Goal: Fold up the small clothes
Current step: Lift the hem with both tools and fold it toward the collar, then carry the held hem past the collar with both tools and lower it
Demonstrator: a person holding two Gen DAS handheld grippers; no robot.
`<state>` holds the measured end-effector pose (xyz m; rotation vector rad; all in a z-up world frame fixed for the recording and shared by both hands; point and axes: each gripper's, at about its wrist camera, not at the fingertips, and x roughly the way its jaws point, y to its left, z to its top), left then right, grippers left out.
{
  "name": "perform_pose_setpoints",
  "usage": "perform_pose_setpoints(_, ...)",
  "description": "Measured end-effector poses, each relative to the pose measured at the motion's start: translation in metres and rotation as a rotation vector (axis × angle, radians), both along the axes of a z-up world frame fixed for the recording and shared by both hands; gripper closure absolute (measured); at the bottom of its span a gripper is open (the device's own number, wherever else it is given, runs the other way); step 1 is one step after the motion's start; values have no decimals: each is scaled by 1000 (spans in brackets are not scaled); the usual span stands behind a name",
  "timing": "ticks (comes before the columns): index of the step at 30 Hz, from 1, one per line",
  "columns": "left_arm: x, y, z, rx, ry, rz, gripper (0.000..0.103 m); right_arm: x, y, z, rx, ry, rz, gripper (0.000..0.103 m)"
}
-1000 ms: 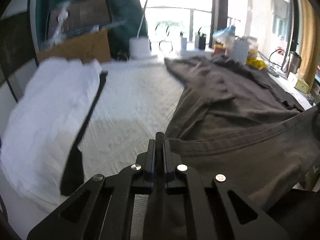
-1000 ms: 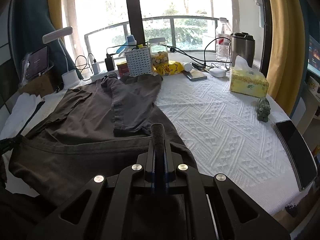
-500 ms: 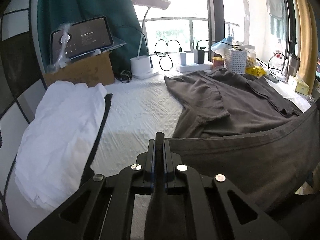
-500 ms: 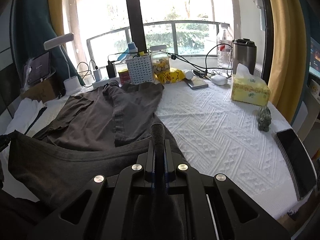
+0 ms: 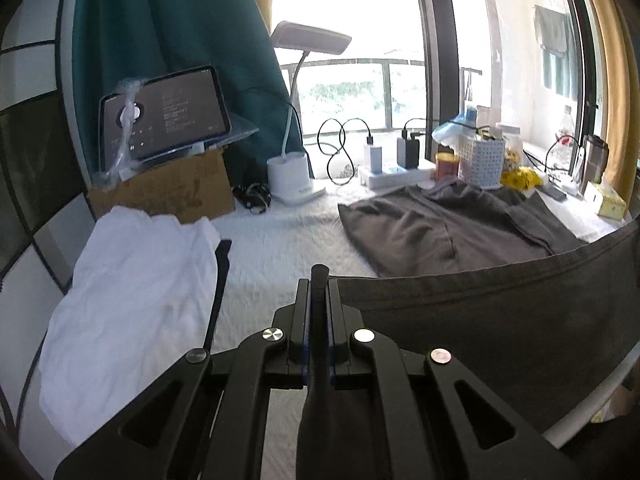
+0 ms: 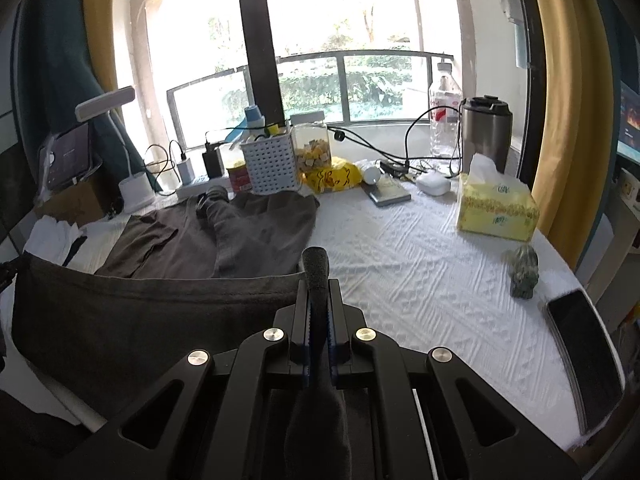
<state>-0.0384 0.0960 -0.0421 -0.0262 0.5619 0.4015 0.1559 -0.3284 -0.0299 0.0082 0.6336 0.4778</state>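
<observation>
The dark grey shirt (image 5: 460, 232) hem is held taut between the 2 clamped grippers, left gripper (image 5: 319, 280) and right gripper (image 6: 316, 276); its body lies ahead, lengthwise toward the window.

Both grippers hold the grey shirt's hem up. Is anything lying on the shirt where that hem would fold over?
Nothing visible does. The shirt lies flat with only its own folded sleeves on it. The basket and can stand just past its far edge, not on it.
</observation>
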Motion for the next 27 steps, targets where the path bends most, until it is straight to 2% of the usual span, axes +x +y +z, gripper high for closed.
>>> perform_pose_setpoints(27,91,39,18,-7,-96,-13,98,93,50,23,-23,-55,-7,95)
